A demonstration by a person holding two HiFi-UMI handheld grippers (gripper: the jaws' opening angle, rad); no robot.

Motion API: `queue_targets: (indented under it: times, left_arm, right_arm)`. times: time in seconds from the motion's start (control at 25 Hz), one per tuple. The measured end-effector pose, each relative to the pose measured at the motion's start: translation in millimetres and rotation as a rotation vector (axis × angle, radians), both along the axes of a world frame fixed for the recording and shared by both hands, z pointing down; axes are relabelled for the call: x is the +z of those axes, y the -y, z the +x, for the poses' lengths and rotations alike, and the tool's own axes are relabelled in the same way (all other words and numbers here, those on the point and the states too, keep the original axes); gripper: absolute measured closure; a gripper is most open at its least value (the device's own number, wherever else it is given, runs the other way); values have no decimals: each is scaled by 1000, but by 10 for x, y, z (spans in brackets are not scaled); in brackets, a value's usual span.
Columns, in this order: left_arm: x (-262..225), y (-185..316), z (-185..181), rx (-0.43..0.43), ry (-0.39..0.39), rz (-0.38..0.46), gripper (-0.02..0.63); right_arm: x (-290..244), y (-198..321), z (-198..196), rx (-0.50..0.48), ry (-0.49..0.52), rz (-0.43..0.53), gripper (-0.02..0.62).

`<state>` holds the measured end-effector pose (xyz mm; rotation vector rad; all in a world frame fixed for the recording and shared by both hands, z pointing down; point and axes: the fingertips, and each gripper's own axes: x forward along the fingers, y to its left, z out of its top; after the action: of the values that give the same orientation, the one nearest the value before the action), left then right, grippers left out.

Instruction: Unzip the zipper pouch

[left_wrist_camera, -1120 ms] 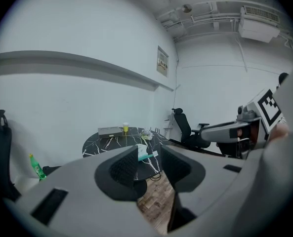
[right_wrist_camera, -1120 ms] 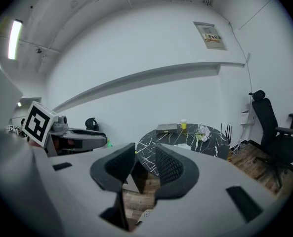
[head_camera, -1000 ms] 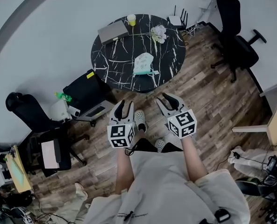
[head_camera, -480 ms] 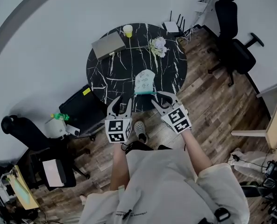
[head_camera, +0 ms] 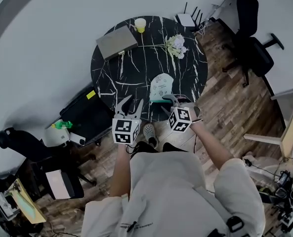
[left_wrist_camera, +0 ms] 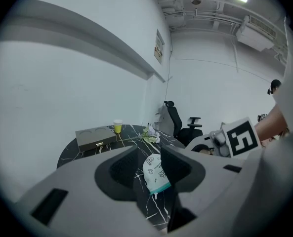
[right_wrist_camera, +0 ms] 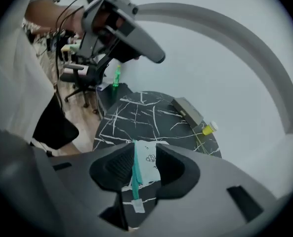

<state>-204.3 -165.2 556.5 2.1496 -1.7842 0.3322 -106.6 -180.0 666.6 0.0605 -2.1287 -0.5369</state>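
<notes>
A white printed zipper pouch (head_camera: 162,85) lies flat near the front edge of the round black marble table (head_camera: 121,73), its teal zipper (head_camera: 158,101) along the side nearest me. My right gripper (head_camera: 168,101) hangs tilted down just over that zipper end. Its jaws stand open, and between them in the right gripper view I see the pouch (right_wrist_camera: 147,166), the teal zipper (right_wrist_camera: 134,171) and its pull tab (right_wrist_camera: 137,206). My left gripper (head_camera: 132,105) is open at the table's front edge, left of the pouch. In its own view the pouch (left_wrist_camera: 154,171) lies further off, beyond the open jaws.
At the back of the table are a grey closed laptop (head_camera: 116,42), a yellow cup (head_camera: 140,23) and a flower sprig (head_camera: 176,45). A black case (head_camera: 87,110) stands on the floor by the table's left. An office chair (head_camera: 251,46) is at the far right.
Both grippers have moved forward from above the floor to the table's front edge. The right one has rolled, dropped and come over the pouch's zipper end.
</notes>
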Motion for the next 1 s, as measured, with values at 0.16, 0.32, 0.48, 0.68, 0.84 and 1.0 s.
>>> queue_targets:
  times: [0.16, 0.32, 0.48, 0.68, 0.84, 1.0]
  left_arm:
    - [111, 84, -139, 20, -11, -14, 459]
    - [240, 144, -251, 36, -24, -31, 459]
    - [395, 191, -336, 49, -39, -55, 459]
    - [558, 254, -389, 77, -53, -87, 459]
    - [684, 328, -376, 123, -53, -115, 459]
    - [763, 385, -360, 156, -49, -128, 459]
  right_arm:
    - [430, 0, -106, -123, -157, 70, 430]
    - [835, 16, -127, -205, -288, 115, 420]
    - [1127, 128, -90, -241, -384, 190, 417]
    - [1270, 209, -59, -245, -430, 247, 442]
    - [1180, 280, -120, -179, -377, 212, 509]
    - [965, 325, -206, -124, -309, 150, 547]
